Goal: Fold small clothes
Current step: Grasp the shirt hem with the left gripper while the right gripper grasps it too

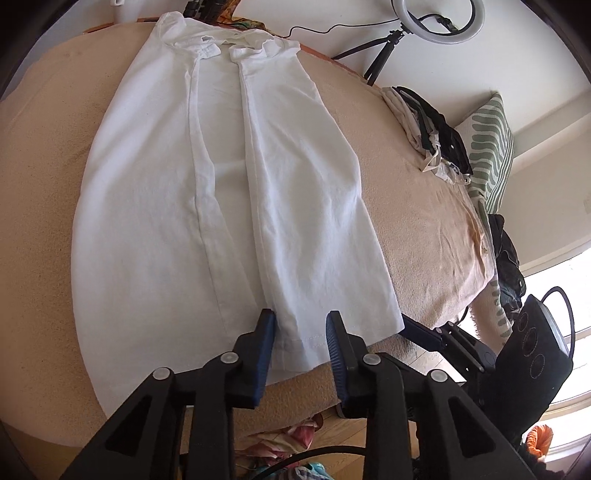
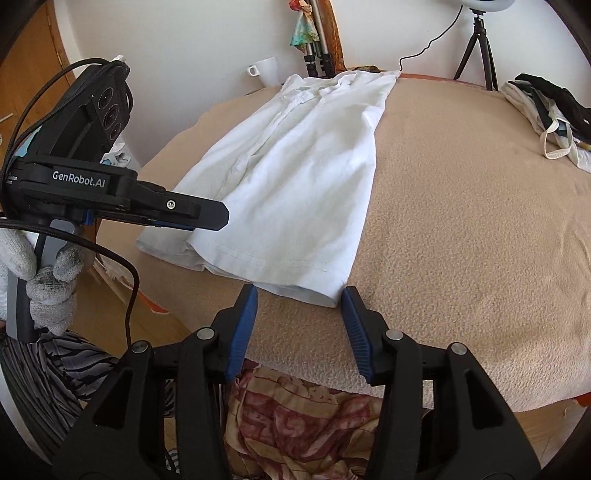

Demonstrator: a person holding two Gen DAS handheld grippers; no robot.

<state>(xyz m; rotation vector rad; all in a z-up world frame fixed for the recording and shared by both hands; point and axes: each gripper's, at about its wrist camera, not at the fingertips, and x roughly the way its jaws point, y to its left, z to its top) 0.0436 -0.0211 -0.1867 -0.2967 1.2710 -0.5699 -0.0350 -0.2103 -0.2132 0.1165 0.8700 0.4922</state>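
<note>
A white T-shirt (image 1: 221, 184) lies flat on the beige blanket (image 1: 424, 221), both sides folded in lengthwise, collar at the far end. My left gripper (image 1: 301, 319) is open, its blue pads either side of the folded flap's hem near the front edge. In the right wrist view the shirt (image 2: 295, 177) stretches away from me; my right gripper (image 2: 299, 295) is open just in front of the hem's right corner, apart from it. The left gripper (image 2: 207, 214) shows there from the side, over the hem's left part.
A pile of other clothes (image 1: 432, 129) lies at the blanket's right side, also in the right wrist view (image 2: 546, 110). A striped cushion (image 1: 487, 147), a ring light on a tripod (image 1: 436, 22), a white mug (image 2: 267, 70). Patterned cloth (image 2: 303, 417) lies below the front edge.
</note>
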